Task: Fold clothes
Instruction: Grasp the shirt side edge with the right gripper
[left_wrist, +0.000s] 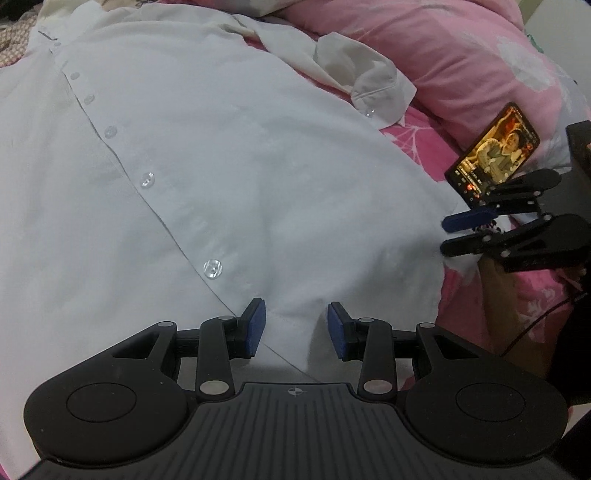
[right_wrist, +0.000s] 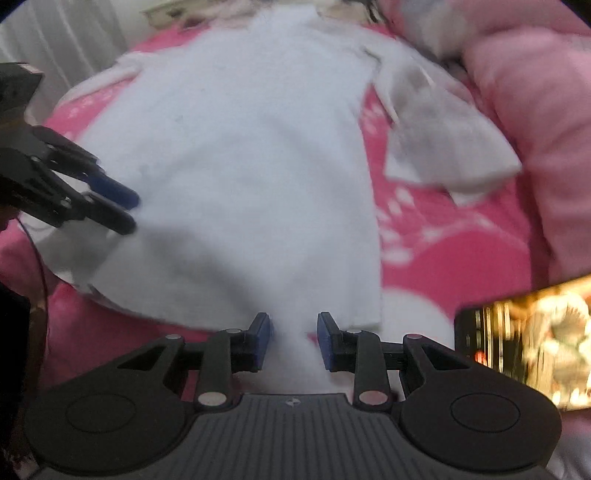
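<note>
A white button-up shirt (left_wrist: 221, 166) lies spread out, front up, on a pink bed sheet (right_wrist: 443, 251). In the right wrist view the shirt (right_wrist: 240, 166) runs away from me, one sleeve (right_wrist: 443, 147) flung out to the right. My left gripper (left_wrist: 295, 328) is at the near hem by the button placket, its blue pads closed on a pinch of the cloth. My right gripper (right_wrist: 293, 339) pinches the hem at the other corner, where the cloth narrows into its jaws. Each gripper shows in the other's view: the right gripper (left_wrist: 458, 234) and the left gripper (right_wrist: 127, 210).
A phone (left_wrist: 493, 153) with a lit screen leans on the bed just right of the shirt, close to my right gripper; the phone (right_wrist: 528, 339) is blurred there. A bunched pink quilt (left_wrist: 443, 48) lies along the right side. More clothes are piled at the far end.
</note>
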